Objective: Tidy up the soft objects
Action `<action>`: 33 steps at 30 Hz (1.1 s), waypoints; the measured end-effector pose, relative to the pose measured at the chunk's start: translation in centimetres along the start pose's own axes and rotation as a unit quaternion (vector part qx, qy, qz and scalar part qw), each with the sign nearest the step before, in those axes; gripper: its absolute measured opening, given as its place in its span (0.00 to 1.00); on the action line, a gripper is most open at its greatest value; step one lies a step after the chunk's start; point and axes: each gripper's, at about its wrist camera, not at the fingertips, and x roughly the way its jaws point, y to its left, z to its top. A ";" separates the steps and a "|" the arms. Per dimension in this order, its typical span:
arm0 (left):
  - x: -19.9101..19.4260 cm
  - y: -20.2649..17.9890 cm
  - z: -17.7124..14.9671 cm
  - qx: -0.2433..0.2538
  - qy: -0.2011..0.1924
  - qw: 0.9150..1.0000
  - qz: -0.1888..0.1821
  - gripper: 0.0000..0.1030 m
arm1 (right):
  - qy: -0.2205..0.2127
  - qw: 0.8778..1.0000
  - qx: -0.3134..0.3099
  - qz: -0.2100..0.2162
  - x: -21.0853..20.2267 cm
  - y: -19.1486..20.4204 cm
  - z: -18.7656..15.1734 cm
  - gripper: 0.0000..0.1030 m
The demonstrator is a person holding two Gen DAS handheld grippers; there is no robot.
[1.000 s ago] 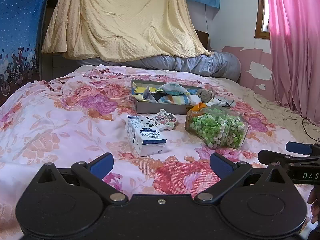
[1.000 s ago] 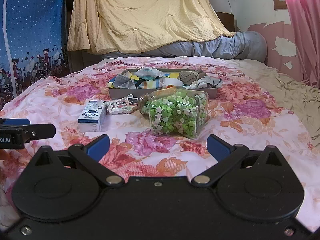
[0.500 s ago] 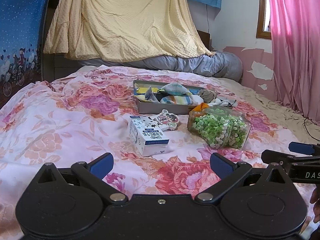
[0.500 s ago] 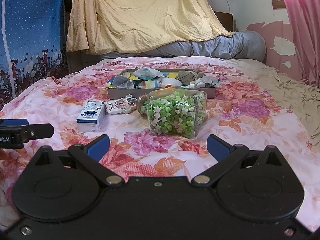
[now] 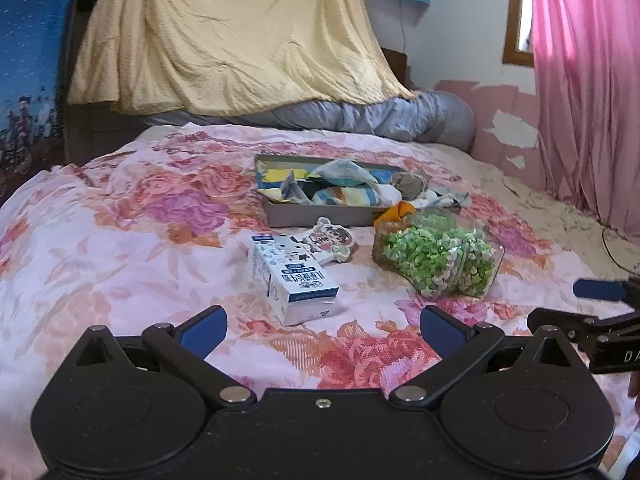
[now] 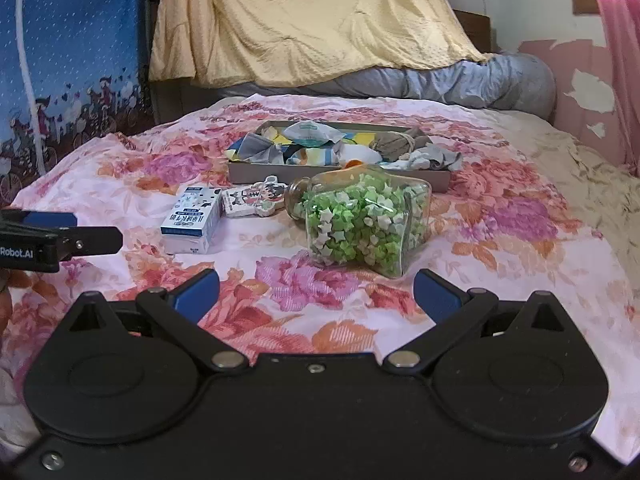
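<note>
A shallow grey tray (image 5: 280,216) (image 6: 248,174) lies mid-bed, holding several soft cloth items (image 5: 352,188) (image 6: 316,144). In front of it lie a white and blue carton (image 5: 288,276) (image 6: 192,220), a flat cartoon figure (image 5: 330,240) (image 6: 256,198), and a clear jar of green paper stars (image 5: 440,258) (image 6: 364,220) on its side. My left gripper (image 5: 322,326) is open and empty, just short of the carton. My right gripper (image 6: 316,290) is open and empty, just short of the jar. Each gripper shows at the edge of the other's view.
The bed carries a pink floral sheet (image 5: 120,248) (image 6: 500,216). A yellow blanket (image 5: 232,36) hangs over the headboard above a grey rolled quilt (image 5: 380,120). A pink curtain (image 5: 588,80) hangs on the right, a blue patterned cloth (image 6: 72,48) on the left.
Both grippers have drifted slightly forward over the bed. Their jaws stayed open, and the objects on the sheet have not moved.
</note>
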 end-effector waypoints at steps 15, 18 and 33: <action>8.4 2.0 5.9 0.100 0.053 0.991 -0.071 0.99 | 0.054 0.983 -0.160 0.065 6.9 -1.1 6.6 1.00; 10.4 2.0 6.9 0.129 0.060 0.987 -0.075 0.99 | 0.059 0.978 -0.188 0.072 8.5 -0.7 8.0 1.00; 21.2 1.6 10.1 0.175 0.144 0.968 -0.110 0.99 | 0.207 0.956 -0.179 0.103 21.7 -0.9 17.6 1.00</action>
